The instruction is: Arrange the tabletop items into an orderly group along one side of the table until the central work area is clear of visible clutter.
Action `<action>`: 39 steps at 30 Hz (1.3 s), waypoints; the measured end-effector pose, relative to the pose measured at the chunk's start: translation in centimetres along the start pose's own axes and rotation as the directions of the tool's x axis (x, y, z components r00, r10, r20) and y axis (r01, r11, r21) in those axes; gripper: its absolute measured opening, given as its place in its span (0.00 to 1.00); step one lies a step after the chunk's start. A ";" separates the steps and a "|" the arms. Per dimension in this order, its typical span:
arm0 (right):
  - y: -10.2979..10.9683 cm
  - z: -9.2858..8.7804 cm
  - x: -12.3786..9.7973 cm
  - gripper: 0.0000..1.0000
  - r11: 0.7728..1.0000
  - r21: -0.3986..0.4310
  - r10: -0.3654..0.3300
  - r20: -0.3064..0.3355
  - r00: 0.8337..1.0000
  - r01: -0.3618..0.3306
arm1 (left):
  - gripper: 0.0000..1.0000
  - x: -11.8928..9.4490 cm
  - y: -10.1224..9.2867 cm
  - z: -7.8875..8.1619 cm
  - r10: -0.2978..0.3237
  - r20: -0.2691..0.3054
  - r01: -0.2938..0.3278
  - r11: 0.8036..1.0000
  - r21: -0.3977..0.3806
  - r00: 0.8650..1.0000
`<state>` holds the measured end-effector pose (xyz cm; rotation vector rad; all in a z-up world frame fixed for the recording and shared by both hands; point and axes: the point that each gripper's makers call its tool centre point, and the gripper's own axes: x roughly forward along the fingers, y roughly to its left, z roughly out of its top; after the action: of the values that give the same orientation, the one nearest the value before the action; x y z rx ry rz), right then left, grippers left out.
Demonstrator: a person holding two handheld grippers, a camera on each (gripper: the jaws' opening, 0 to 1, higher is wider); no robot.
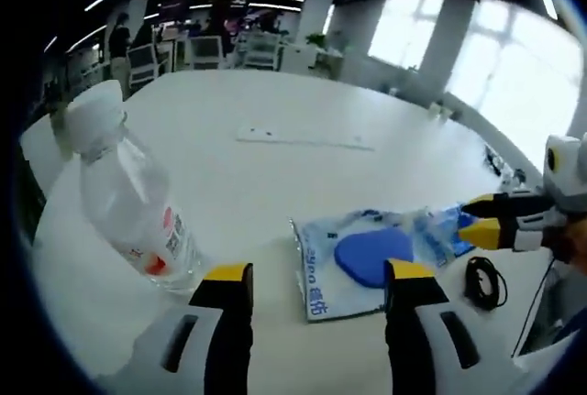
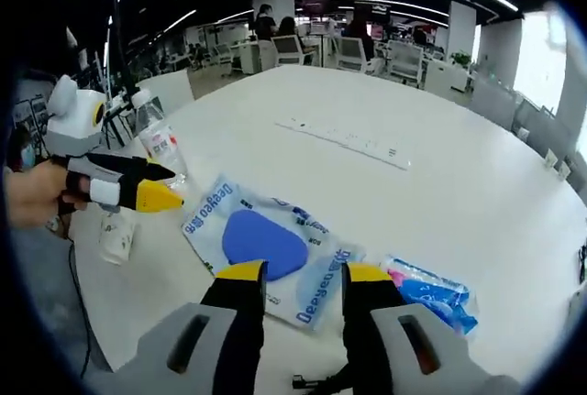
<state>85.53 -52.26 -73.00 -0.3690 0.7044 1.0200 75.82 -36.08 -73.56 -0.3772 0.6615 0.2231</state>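
left gripper view: low, close | right gripper view: opposite side | shared: blue packet (image 1: 359, 259) (image 2: 264, 246)

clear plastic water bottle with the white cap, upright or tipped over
Upright: the clear plastic water bottle stands base-down on the white table, its white cap on top; the lean looks like fisheye distortion.

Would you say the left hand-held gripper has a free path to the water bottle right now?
Probably yes: the water bottle stands just beside the open left hand-held gripper, with bare table and nothing between.
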 end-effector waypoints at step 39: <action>3.2 0.1 -4.1 0.40 0.988 -0.011 0.153 0.047 0.987 -0.153 | 0.62 -10.2 2.7 -0.7 0.174 0.030 -0.173 0.985 -0.027 0.984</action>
<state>81.38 -53.27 -69.97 -0.2993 0.6936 1.1738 66.68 -34.75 -68.33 -0.3388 0.6612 0.4028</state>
